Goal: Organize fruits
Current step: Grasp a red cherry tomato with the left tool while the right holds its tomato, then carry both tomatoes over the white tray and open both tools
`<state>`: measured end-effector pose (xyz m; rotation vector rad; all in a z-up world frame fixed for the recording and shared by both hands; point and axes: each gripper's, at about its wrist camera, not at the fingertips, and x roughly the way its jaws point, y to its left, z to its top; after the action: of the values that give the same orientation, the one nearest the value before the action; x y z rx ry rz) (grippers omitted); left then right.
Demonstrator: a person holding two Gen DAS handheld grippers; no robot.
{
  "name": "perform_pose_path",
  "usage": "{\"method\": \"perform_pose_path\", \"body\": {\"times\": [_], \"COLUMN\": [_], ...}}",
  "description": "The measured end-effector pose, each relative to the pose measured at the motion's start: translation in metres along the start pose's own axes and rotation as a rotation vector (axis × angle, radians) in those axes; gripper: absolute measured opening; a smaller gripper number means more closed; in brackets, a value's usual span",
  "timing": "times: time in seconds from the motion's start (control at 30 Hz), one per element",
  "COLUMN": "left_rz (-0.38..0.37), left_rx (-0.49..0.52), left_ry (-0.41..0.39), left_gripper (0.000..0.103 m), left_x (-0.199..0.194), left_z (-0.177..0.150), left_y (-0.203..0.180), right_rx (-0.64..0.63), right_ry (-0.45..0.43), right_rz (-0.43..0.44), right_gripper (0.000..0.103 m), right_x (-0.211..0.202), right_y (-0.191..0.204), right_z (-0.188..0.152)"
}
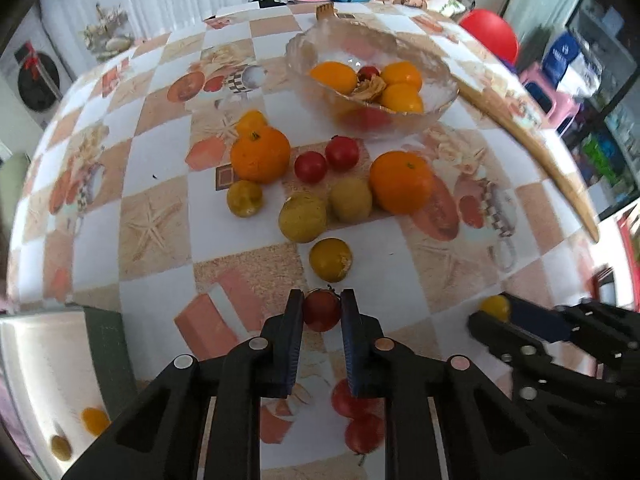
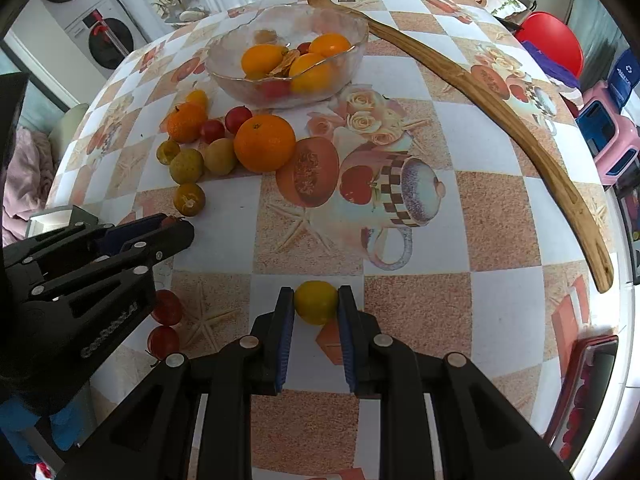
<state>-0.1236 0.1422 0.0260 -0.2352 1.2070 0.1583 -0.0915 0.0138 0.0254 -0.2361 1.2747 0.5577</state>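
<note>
My left gripper (image 1: 321, 304) is shut on a small red fruit (image 1: 321, 313), held just above the table. My right gripper (image 2: 316, 300) is shut on a small yellow fruit (image 2: 316, 302); it also shows at the right of the left wrist view (image 1: 496, 307). A glass bowl (image 1: 440, 98) at the far side holds orange fruits and a red one. Loose on the table between bowl and grippers lie two oranges (image 1: 260, 154) (image 1: 401, 182), two red fruits (image 1: 342, 153) and several yellow-green ones (image 1: 303, 217). Two more red fruits (image 2: 166, 308) lie under the left gripper.
A long curved wooden stick (image 2: 520, 120) lies along the table's right side, from behind the bowl to the right edge. The table edge (image 2: 624, 240) is close on the right. A red chair (image 2: 556, 46) and pink stool (image 2: 616, 148) stand beyond it.
</note>
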Motion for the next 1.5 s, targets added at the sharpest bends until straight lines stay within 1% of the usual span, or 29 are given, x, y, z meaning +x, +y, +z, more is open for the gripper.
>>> {"method": "perform_pose_path", "body": {"times": [0.13,0.37,0.53,0.67,0.97,1.1,1.3,1.4,1.5], "left_rz": [-0.015,-0.013,-0.002,0.012,0.074,0.107,0.151,0.174,0.179], "left_rx": [-0.018,-0.064,-0.101,-0.134,-0.220,-0.251,-0.259,-0.259,-0.275], "left_ry": [-0.024,-0.060,-0.078,-0.089,-0.115,-0.122,-0.117,-0.112,-0.106], "left_gripper": [0.020,0.020,0.020,0.020,0.020,0.020,0.020,0.020,0.020], "left_x": [-0.012,-0.038,-0.054,-0.067,-0.094,-0.098,-0.092,-0.086,-0.079], "left_z": [-0.001,-0.010,-0.025,-0.042,-0.078,-0.089,-0.094,-0.093,-0.093], "left_y": [0.007,0.036,0.059,0.080,0.145,0.174,0.207,0.220,0.231], "right_rx": [0.014,0.016,0.020,0.000,-0.068,-0.099,-0.137,-0.146,-0.147], "right_ry": [0.000,-0.023,-0.025,-0.023,-0.024,-0.018,-0.015,-0.005,0.007], "right_rz": [0.019,0.076,0.095,0.105,0.152,0.194,0.255,0.268,0.268], "right_gripper": [0.023,0.023,0.023,0.023,0.023,0.024,0.023,0.023,0.023], "right_x": [-0.002,-0.015,-0.020,-0.022,-0.025,-0.023,-0.015,-0.005,0.007], "right_y": [-0.001,0.009,0.023,0.042,0.103,0.140,0.193,0.213,0.229], "right_z": [0.000,-0.001,-0.003,-0.005,-0.009,-0.009,0.001,0.008,0.014]}}
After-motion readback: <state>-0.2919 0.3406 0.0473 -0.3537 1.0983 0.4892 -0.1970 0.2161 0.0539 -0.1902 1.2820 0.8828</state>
